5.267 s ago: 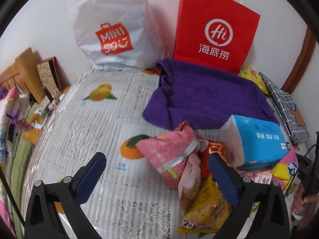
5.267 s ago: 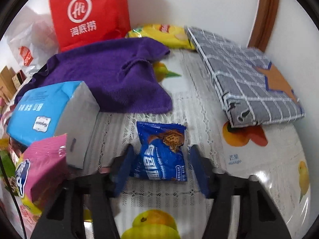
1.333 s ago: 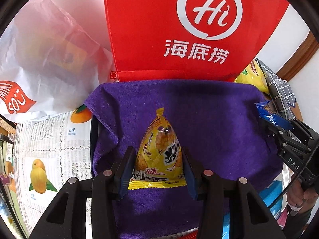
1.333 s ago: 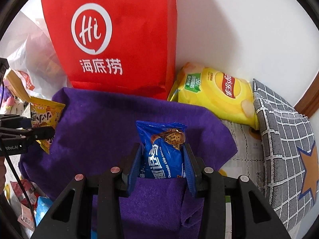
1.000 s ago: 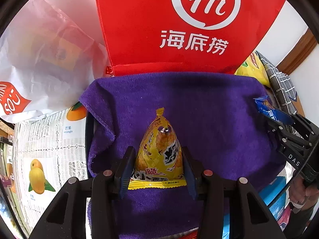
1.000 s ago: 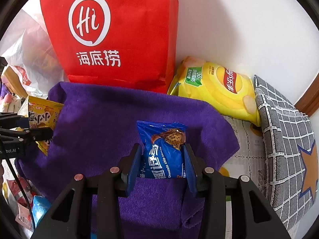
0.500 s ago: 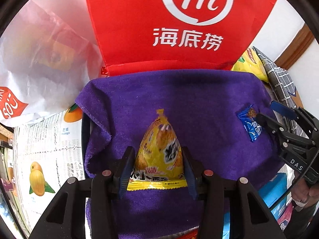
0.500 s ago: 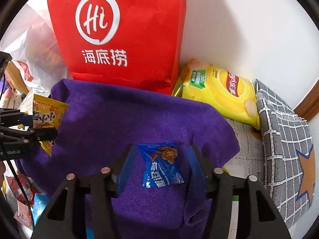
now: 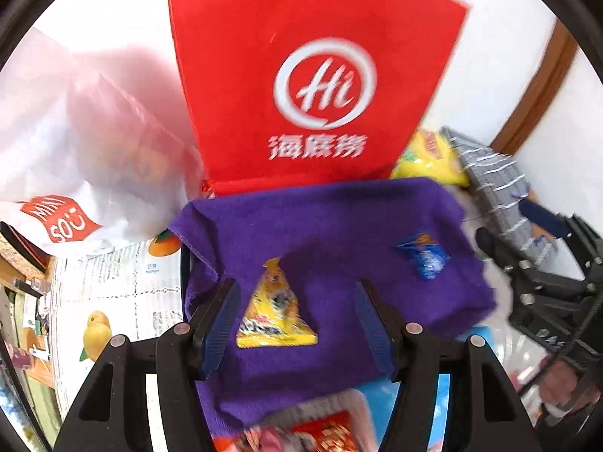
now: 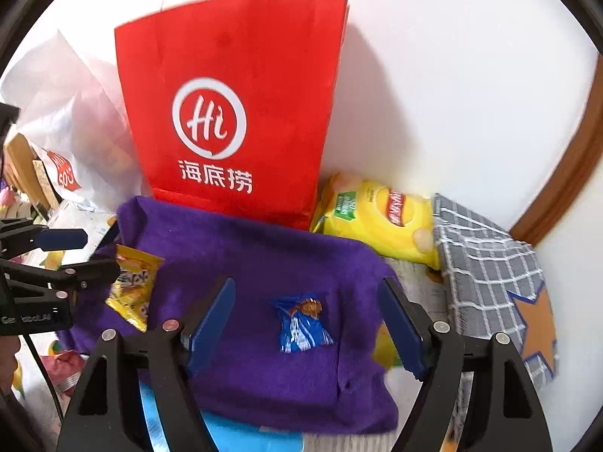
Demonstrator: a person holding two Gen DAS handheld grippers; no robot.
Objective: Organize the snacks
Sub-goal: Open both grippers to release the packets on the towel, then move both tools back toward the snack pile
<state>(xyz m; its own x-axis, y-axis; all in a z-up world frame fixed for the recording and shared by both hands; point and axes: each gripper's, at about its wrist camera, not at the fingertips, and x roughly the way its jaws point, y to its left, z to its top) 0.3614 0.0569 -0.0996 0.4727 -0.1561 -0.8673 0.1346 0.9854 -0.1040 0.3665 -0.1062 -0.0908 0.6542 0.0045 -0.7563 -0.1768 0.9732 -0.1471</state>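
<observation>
- Yellow pack (image 9: 277,310) and blue pack (image 10: 303,326) lie flat on purple towel (image 9: 331,226), mid-frame.
- Left gripper (image 9: 296,324) and right gripper (image 10: 307,326): fingers just opened wide, packs between, untouched.
- Only the right view shows the red bag's (image 10: 233,105) handles.

- A red paper bag (image 10: 233,113) with a white round logo stands upright against the white wall (image 10: 452,75).
- A white plastic bag (image 9: 75,158) with a red label slumps just beside it.
- A grey checked cushion (image 10: 490,263) with an orange star lies beside the wall.
- A brown wooden door frame (image 10: 565,173) curves up at the edge.
- A white lace cloth printed with fruit (image 9: 113,301) covers the surface.
</observation>
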